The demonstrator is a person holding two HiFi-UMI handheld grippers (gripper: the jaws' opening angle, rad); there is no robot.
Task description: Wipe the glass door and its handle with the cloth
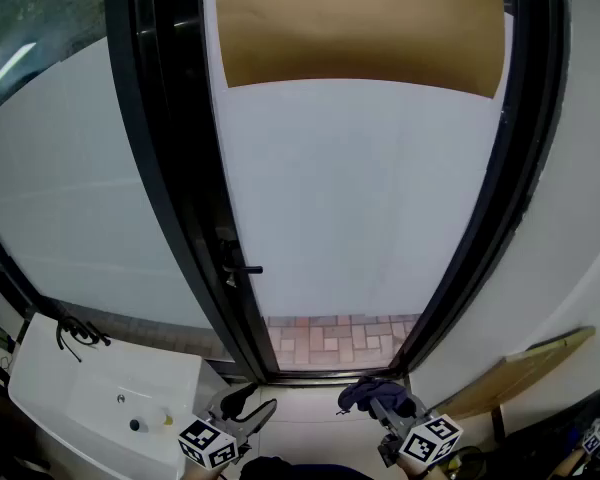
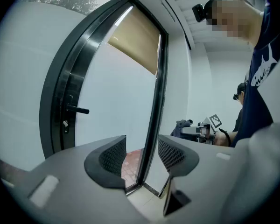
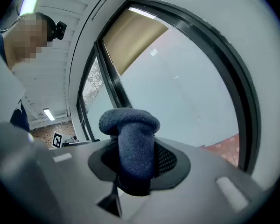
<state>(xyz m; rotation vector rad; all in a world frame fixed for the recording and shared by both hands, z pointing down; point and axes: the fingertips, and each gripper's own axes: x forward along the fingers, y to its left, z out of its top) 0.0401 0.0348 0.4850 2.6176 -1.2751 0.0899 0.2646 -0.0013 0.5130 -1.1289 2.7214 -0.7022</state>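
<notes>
The glass door (image 1: 360, 188) with its black frame stands ahead, mostly frosted white, with a tan blind behind its top. Its black handle (image 1: 242, 268) juts from the left stile, also the handle (image 2: 77, 109) in the left gripper view. My right gripper (image 1: 375, 396) is low at the bottom right, shut on a dark blue cloth (image 3: 130, 148) that bulges out between the jaws; the cloth (image 1: 365, 392) hangs short of the door. My left gripper (image 1: 242, 408) sits low at the bottom left, open and holding nothing, its jaws (image 2: 141, 155) pointing at the door's lower edge.
A white sink (image 1: 100, 393) with a black tap stands at the lower left. A frosted side pane (image 1: 70, 198) fills the left. A wooden board (image 1: 520, 368) leans on the white wall at the right. Brick paving (image 1: 340, 338) shows through the door's clear bottom strip.
</notes>
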